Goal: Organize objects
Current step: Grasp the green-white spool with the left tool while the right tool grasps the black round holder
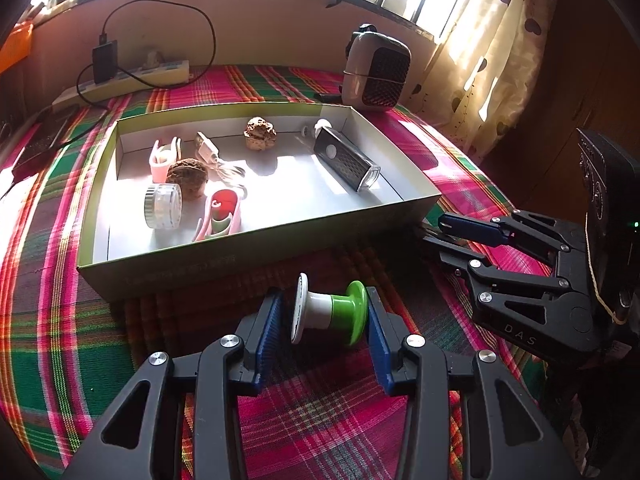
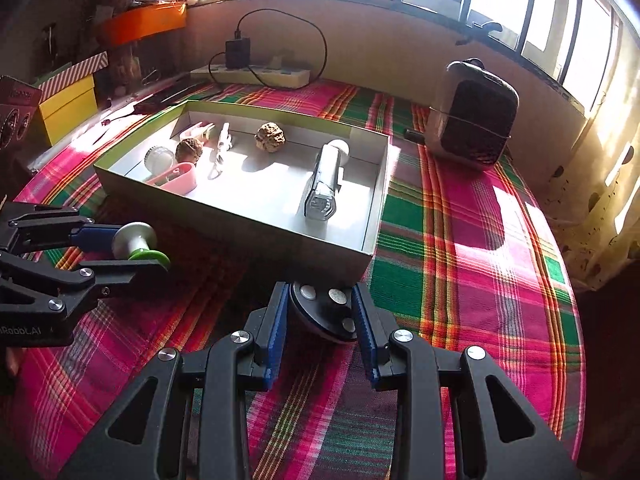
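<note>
A: Where is the white-and-green spool (image 1: 330, 309) seen?

B: It is gripped between the blue pads of the left claw (image 1: 326, 314), just in front of the near wall of the open box (image 1: 256, 258), over the plaid cloth (image 1: 308, 420).

A: And the right claw (image 2: 320, 314)?

B: It is clenched on a dark round disc (image 2: 325, 312) with pale studs, close to the box's near corner.

A: What is held inside the box?

B: A flashlight (image 1: 347, 160), a clear jar (image 1: 162, 206), two walnut-like lumps (image 1: 260, 133), a pink holder (image 1: 219, 216) and a white cable are seen there.

A: Is open room left?

B: Bare floor is seen in the box's middle. To the right of the box, a wide stretch of cloth is left free up to the small heater (image 2: 474, 120).
</note>
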Motion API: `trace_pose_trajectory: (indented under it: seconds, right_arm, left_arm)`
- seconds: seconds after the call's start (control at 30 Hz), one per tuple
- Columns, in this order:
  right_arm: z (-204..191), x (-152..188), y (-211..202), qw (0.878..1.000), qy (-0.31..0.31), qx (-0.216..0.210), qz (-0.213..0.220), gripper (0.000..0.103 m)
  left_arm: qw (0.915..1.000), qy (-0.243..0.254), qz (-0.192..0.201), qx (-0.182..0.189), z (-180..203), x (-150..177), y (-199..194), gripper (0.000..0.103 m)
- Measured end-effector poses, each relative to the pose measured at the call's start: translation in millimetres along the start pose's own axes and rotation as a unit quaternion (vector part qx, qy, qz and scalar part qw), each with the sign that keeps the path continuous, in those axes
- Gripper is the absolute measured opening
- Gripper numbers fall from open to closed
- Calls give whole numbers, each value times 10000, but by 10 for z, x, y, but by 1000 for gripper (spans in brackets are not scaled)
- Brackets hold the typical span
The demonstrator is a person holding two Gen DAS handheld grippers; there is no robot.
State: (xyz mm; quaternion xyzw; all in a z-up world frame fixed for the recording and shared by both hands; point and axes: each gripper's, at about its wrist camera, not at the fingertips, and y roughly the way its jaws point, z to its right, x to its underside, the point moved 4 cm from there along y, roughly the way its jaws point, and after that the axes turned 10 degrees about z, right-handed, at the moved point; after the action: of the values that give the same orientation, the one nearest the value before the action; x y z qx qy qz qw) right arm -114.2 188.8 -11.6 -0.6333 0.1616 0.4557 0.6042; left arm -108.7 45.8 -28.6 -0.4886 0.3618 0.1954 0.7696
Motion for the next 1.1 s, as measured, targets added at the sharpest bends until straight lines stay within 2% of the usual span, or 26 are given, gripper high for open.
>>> trace_pose_trajectory:
  seconds: [0.1,0.13,0.17,0.6,0.8,0.93,1.1]
  right_arm:
    - [-4,17,24,10000,-48,-11,-59,38]
    - [-3,20,33,10000,-40,-32,-80,46]
    - [2,26,47,9999,-30,-27,-119,50]
    - [87,6,129,9993,301,-63,-232,50]
    - [174,28,148,9965,768,-121,-299,50]
    - [178,38,130,9966,768,-107,-292,50]
    - [222,54,108,9958,867,-71,-271,41]
  left_arm:
    - [10000,-19,4,21,1,3,-4,39]
    - [10000,-14,3,22,4,3,-3,39]
    - [10000,-9,2,23,4,4,-4,39]
    - [10000,-16,0,44,4,1,-6,39]
    - [10000,-11,-1,39,1,-5,-7,39]
    - [10000,1,-3,30,4,-4,-4,39]
    - [10000,-1,-3,32,4,-6,-2,39]
